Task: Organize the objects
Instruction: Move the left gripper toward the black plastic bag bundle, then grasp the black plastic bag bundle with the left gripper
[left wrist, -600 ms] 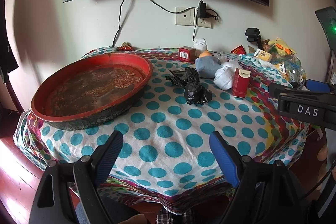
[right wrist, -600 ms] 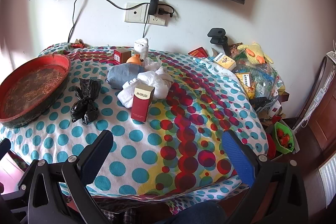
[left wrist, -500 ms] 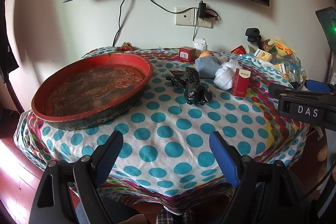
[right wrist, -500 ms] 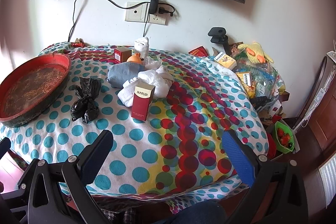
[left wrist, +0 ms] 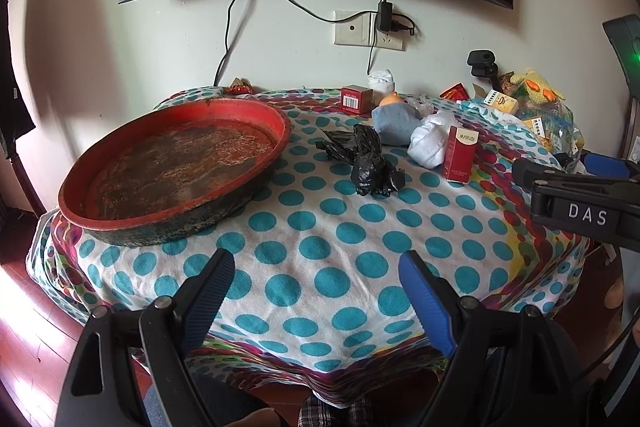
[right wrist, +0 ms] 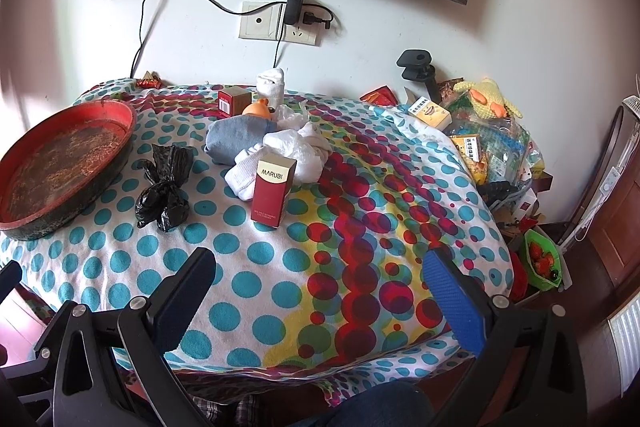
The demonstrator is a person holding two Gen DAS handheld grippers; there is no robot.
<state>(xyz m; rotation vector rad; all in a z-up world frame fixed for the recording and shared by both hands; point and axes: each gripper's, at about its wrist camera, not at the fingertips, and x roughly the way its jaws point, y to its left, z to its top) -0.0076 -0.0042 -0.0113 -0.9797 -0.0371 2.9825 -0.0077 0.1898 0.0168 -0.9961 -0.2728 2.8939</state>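
A red round tray [left wrist: 120, 215] [right wrist: 120, 131] sits on the left of the polka-dot table. A black plastic bag [left wrist: 370, 163] [right wrist: 164, 187], a red MARUBI box [left wrist: 460, 155] [right wrist: 272, 187], white cloth [left wrist: 430, 143] [right wrist: 296, 151], a grey bundle [left wrist: 394, 121] [right wrist: 240, 135], an orange toy [right wrist: 260, 107] and a small red box [left wrist: 356, 99] [right wrist: 234, 101] lie further back. My left gripper [left wrist: 316, 267] is open and empty at the table's near edge. My right gripper [right wrist: 320, 267] is open and empty, right of the left one.
A pile of packets and a yellow plush toy [right wrist: 492, 99] crowd the table's right edge. A green container of strawberries [right wrist: 540, 261] sits on the floor to the right. A wall socket [right wrist: 280, 27] and a TV are behind the table.
The right wrist view has edged slightly closer to the table. The left gripper has barely moved. Nothing was taken hold of.
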